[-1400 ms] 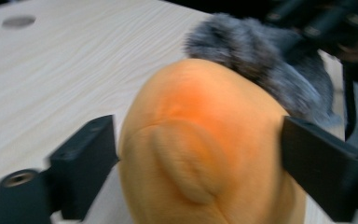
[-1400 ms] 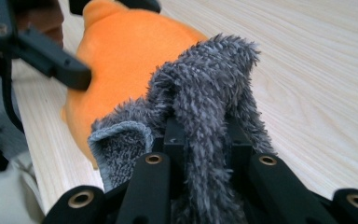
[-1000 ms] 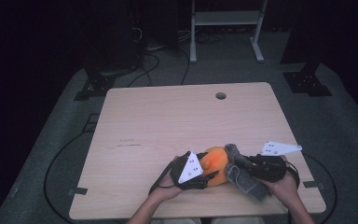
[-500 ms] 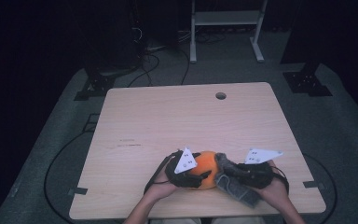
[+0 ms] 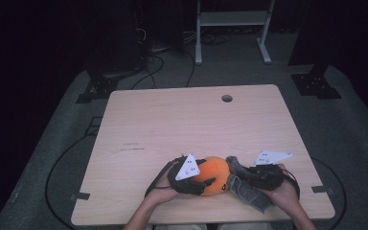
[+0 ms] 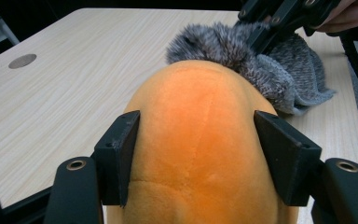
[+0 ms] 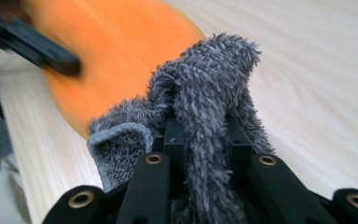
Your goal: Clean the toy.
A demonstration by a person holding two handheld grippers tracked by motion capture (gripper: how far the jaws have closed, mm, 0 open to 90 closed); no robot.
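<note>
Left gripper (image 6: 198,158) clamps its black jaws on the round orange plush ball (image 5: 214,175) at the wooden table's (image 5: 182,124) six o'clock edge. Right gripper (image 7: 200,140), at the ball's three o'clock, pinches a fuzzy grey cloth (image 7: 209,93) that touches the ball.

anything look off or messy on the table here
Nothing damaged or spilled. The grey cloth lies bunched beside the orange plush near the table's front edge, one fold pinched in the right tongs. The left tongs clamp the plush.
</note>
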